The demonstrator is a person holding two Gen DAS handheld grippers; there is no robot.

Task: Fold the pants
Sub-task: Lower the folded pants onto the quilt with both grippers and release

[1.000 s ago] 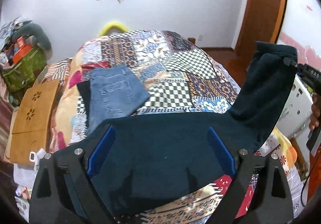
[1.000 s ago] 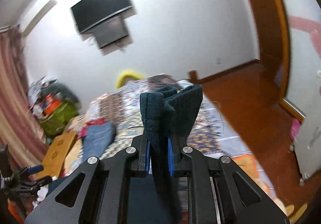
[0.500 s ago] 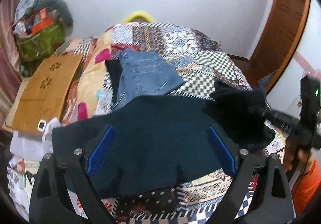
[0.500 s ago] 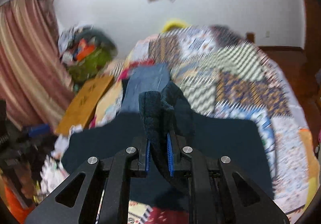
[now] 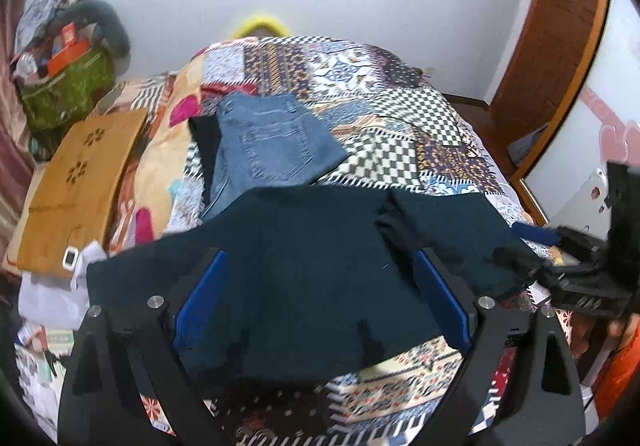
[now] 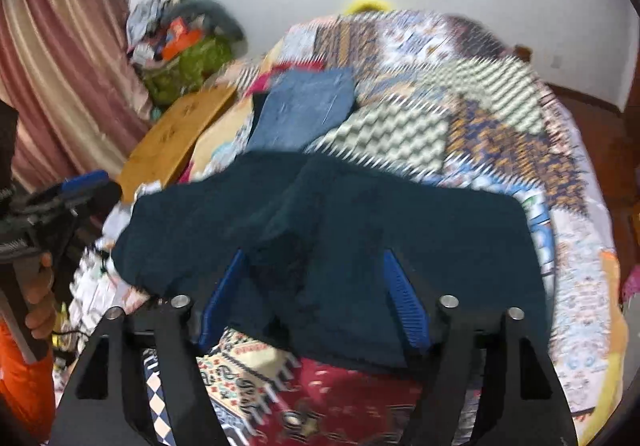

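Dark teal pants lie across the near part of the patchwork bed, with one leg end folded over onto the rest on the right. My left gripper is open above the pants, holding nothing. My right gripper is open just above the folded-over leg end; it shows in the left wrist view at the right edge. The pants also fill the right wrist view.
Folded blue jeans lie on a dark garment farther up the bed. A wooden board and a green bag stand left of the bed. A wooden door is at the right. The bed's near edge is below the grippers.
My right gripper carried the lifted pant leg leftward and down over the pants, then opened and let it go. The leg now lies folded on the pants. My left gripper stayed open.
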